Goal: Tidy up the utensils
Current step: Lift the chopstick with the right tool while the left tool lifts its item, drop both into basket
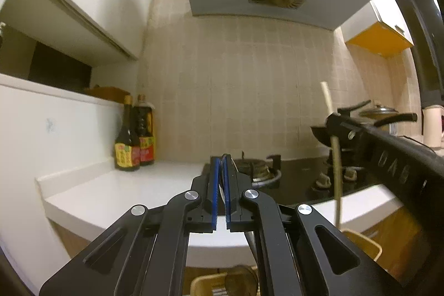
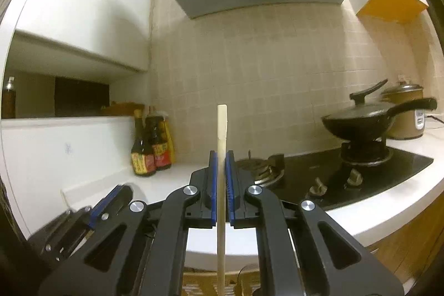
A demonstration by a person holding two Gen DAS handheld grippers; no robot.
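- Basket (image 1: 363, 242) of yellow plastic lowest in the left wrist view, nearest of all, with a mesh skimmer (image 1: 239, 280) lying in it; probably the home for the utensils.
- Right gripper (image 2: 221, 157) clamped on a wooden chopstick (image 2: 222, 129), held upright between the blue pads (image 2: 213, 179), top end well above the fingertips, lower end running down toward the basket.
- Keep that clamp firm and the chopstick vertical; lower straight down, aiming the bottom end into a free part of the basket, clear of the skimmer.
- Loosen only once the tip rests on something, lest the chopstick tip over the rim.
- Left gripper (image 1: 221, 160) just left of the right one, pads drawn nearly together with something thin and dark at the tips; cannot tell whether truly gripped.
- Hold the left side still and apart, to avoid a knock between the two tools.
- Beyond: white countertop (image 1: 133, 193), sauce bottles (image 2: 151, 154) far left, gas hob (image 2: 305, 175), lidded wok (image 2: 358, 124) far right. No need to reach there.
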